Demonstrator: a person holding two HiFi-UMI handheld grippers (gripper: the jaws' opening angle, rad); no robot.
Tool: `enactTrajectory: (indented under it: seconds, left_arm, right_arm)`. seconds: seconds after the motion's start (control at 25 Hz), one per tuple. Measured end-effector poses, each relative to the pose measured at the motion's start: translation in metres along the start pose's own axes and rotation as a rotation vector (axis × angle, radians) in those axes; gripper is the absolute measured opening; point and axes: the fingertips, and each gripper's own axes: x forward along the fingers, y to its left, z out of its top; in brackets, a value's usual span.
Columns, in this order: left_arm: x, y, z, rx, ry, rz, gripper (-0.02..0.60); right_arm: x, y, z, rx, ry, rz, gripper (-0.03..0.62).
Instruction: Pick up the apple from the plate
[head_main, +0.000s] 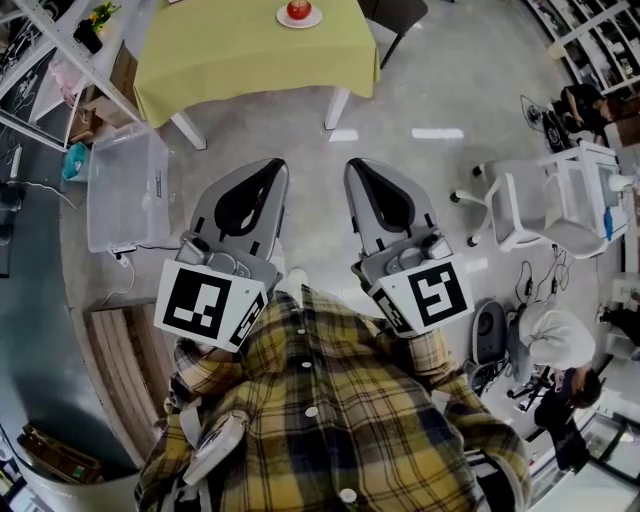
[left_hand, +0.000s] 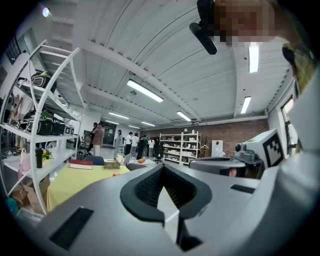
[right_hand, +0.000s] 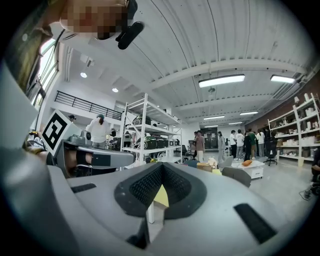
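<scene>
Seen from above, a person in a yellow and dark plaid shirt (head_main: 330, 400) fills the lower middle of the frame, holding two grey tools side by side, each with a cube of black and white square markers at its base. The left claw (head_main: 277, 164) points toward the top of the frame, and its two jaws are pressed together at the tips with nothing between them. The right claw (head_main: 352, 163) sits just beside it, pointing the same way, and its jaws are also closed together and empty. The red apple (head_main: 298, 10) is at the top centre of the frame, well apart from both claws. It rests in a small white plate (head_main: 283, 20), and nothing else shows in that plate. The plate stands near the edge of a worktop (head_main: 250, 55) covered with a yellow-green cloth and raised on white legs. On the grey floor at the left of the frame lies a clear plastic storage box (head_main: 125, 185) with its lid on; what it holds cannot be made out. A white metal shelf rack (head_main: 60, 45) runs along the upper left corner. A white chair (head_main: 530, 205) stands at the right of the frame, close to another person crouched at the lower right.
</scene>
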Motion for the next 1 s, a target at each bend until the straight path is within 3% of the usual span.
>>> enactTrajectory:
  seconds: [0.24,0.72,1.0]
  left_arm:
    - [0.035,0.019,0.003,-0.001,-0.003,-0.019,0.005]
    - [0.111,0.137,0.023,0.019,0.009,-0.077,0.006]
    - [0.142,0.182,0.027,0.026,0.021,-0.120,0.006]
  right_arm:
    - [0.026,-0.028,0.000,-0.008,0.001,-0.016,-0.003]
    - [0.164,-0.071,0.006,0.011,-0.009,-0.071,-0.003]
    - [0.217,-0.084,0.006,0.008,0.000,-0.098,-0.003]
